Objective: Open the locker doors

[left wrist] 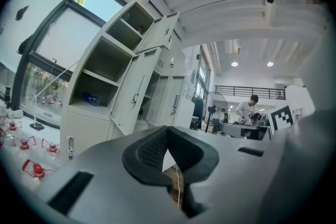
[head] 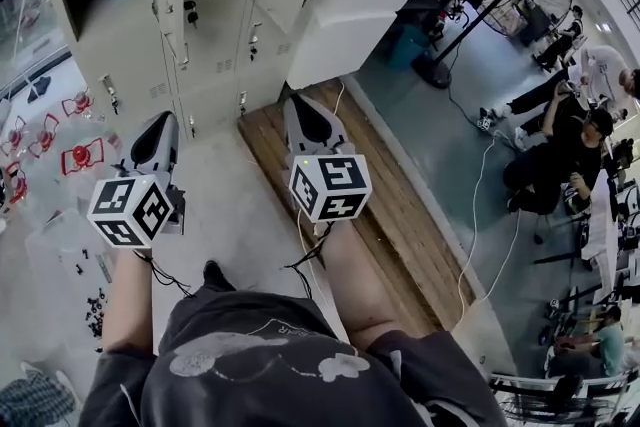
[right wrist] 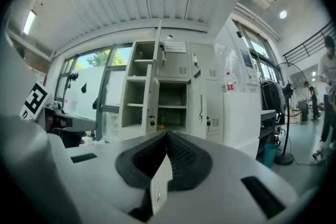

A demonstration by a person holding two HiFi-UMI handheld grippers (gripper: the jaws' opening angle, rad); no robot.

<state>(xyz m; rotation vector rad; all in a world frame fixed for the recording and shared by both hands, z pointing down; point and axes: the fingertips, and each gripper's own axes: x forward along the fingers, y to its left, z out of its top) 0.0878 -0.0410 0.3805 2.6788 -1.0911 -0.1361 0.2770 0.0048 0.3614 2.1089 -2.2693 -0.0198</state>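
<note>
L gripper [head: 162, 118] jaws closed | R gripper [head: 298, 101] jaws closed | several lockers [head: 215, 45] open

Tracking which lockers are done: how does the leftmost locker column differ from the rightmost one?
The leftmost locker column has its upper doors swung open, while the rightmost locker column is shut. The leftmost shows shelves inside; the rightmost shows only vented door fronts. Both are the same pale metal.

1. Our right gripper [right wrist: 167, 135] has its 2 jaws pressed together, with nothing between them.
2. We're looking at the lockers [right wrist: 173, 94] ahead, and several are hanging open.
3. A white cabinet [right wrist: 241, 118] stands just right of them.
</note>
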